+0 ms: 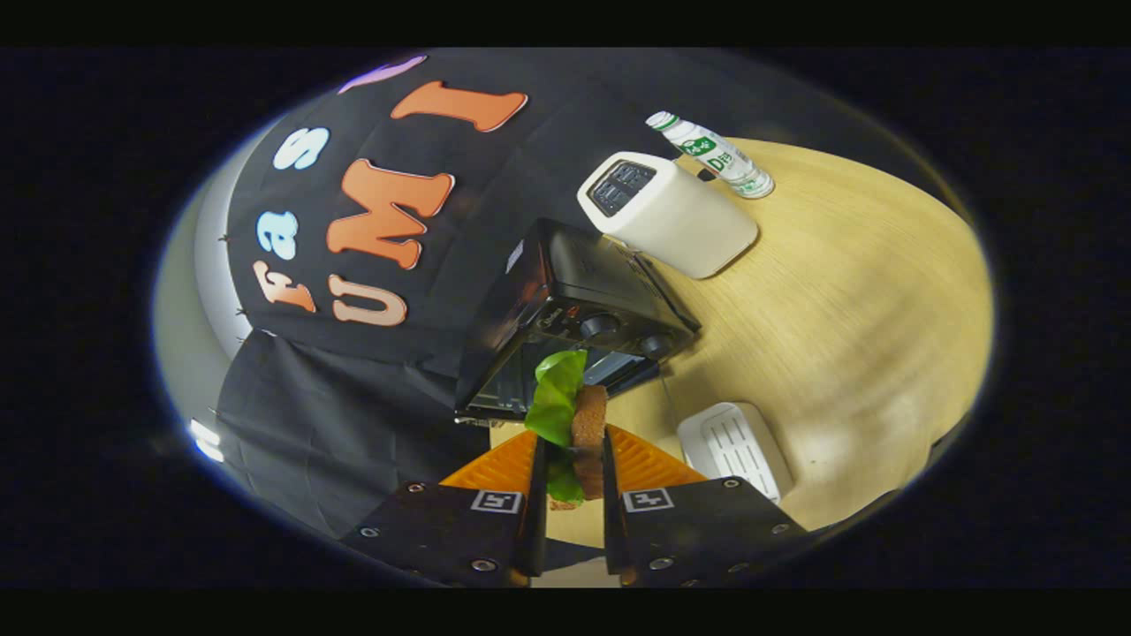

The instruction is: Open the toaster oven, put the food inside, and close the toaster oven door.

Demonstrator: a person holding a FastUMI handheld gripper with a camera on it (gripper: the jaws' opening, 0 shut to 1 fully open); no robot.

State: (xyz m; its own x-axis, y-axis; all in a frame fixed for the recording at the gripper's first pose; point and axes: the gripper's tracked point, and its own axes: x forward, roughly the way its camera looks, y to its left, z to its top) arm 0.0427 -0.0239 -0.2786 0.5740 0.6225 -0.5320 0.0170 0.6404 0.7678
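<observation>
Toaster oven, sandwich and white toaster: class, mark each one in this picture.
Toaster oven (579,274): gripper view, on its black top panel.
Sandwich (588,420): gripper view, on the bread slice held between the hand-held gripper's fingers.
White toaster (685,225): gripper view, on its side wall.

Black toaster oven (574,309) beyond jaws; green leaf and brown bread food (570,424) between them; white ridged tray (733,446), white toaster (671,216), light woodgrain surface (839,291)
</observation>
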